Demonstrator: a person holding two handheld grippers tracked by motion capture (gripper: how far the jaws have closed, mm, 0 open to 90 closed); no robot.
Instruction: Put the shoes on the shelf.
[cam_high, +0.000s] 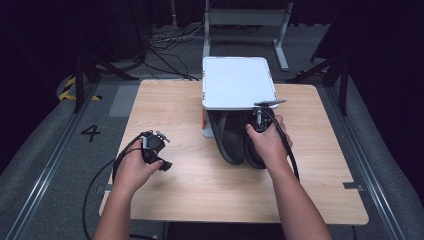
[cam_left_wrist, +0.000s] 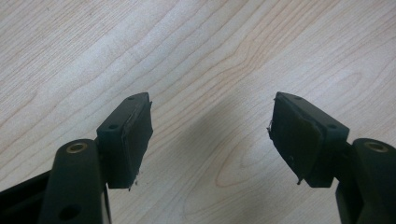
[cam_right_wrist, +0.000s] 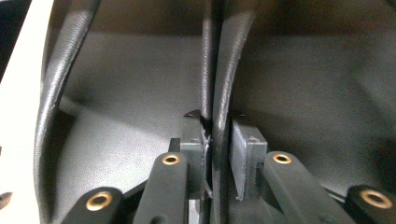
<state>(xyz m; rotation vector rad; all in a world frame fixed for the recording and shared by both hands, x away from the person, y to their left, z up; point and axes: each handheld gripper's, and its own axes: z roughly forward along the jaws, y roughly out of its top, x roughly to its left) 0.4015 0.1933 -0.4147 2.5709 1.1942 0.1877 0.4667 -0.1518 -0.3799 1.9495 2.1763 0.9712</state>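
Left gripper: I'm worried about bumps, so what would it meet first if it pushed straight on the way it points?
Probably the light wooden tabletop: the left gripper, jaws open and holding nothing, points down at bare wood.

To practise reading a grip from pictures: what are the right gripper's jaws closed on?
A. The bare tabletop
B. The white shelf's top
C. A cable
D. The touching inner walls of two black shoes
D: in the right gripper view the right gripper has its jaws pressed on the two side-by-side walls of the black shoes, which lie partly under the white shelf.
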